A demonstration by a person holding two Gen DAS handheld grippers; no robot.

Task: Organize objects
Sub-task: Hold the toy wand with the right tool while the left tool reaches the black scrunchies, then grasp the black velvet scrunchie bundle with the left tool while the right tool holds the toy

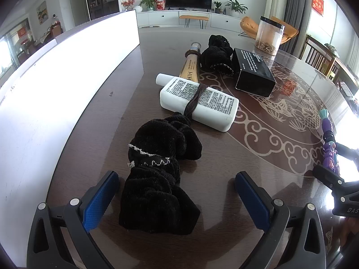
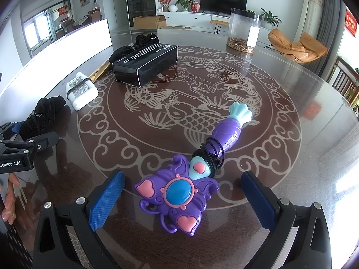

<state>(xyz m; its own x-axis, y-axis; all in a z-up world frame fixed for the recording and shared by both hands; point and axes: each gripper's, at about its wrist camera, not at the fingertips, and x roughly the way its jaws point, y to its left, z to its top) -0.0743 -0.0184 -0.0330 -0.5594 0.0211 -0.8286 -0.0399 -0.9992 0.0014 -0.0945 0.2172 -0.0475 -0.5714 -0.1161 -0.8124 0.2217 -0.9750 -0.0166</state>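
A black velvet scrunchie [image 1: 157, 177] lies on the dark table between the open fingers of my left gripper [image 1: 177, 192]. Behind it lie a white bottle [image 1: 199, 100] wrapped with a brown hair tie, a gold tube [image 1: 190, 68], a second black scrunchie [image 1: 216, 55] and a black box [image 1: 253, 71]. A purple toy wand [image 2: 184, 186] with black hair ties wound on its handle lies between the open fingers of my right gripper [image 2: 184, 197]. The near scrunchie [image 2: 42, 116], white bottle [image 2: 82, 90] and black box [image 2: 145, 63] also show in the right wrist view.
A tall white panel [image 1: 67, 78] stands along the table's left side. A clear jar [image 2: 243, 30] with brown bits stands at the far side. The left gripper's body [image 2: 20, 151] shows at the left in the right wrist view. Chairs stand at the right.
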